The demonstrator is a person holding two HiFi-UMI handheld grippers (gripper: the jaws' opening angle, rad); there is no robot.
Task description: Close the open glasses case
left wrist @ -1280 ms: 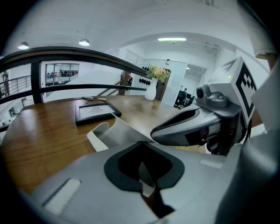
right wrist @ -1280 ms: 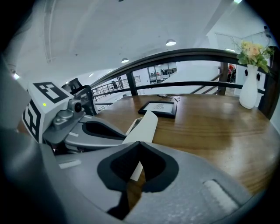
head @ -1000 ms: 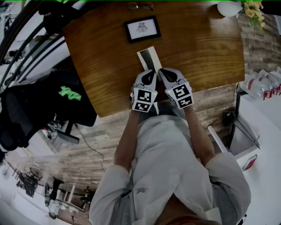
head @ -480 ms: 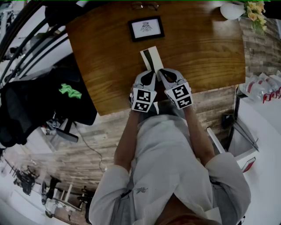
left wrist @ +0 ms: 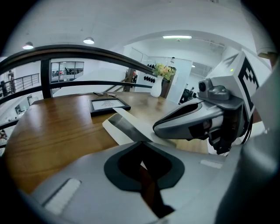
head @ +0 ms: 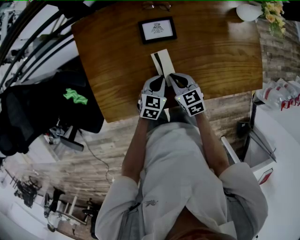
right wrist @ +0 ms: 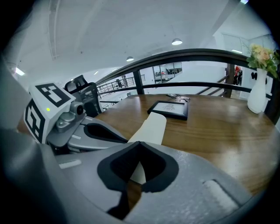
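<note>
A broad wooden counter (head: pixel 108 70) filled the upper part of the head view, and a person in a pale top stood at its near edge with an arm reaching to each tool. The left tool (head: pixel 158 79) and the right tool (head: pixel 175 78) sat side by side just inside that edge, close together, their marker cubes facing up.

In the left gripper view the left tool's jaws were drawn together at the tips, with only wood and a sliver of pale material showing through the gap behind them. The right gripper view showed the same for the right tool: jaws meeting at the tips, nothing clamped between them.

The glasses case (head: pixel 161 60) lay open on the counter directly ahead of both tools, its near end right at their tips. It was a long, narrow thing, pale on one half and dark on the other, running away from the person.

Beyond its far end stood a black picture frame (head: pixel 157 30), apart from the case. A white vase (head: pixel 247 10) holding yellow flowers stood at the far right corner, and a pair of glasses (head: pixel 156 6) lay at the far edge.
</note>
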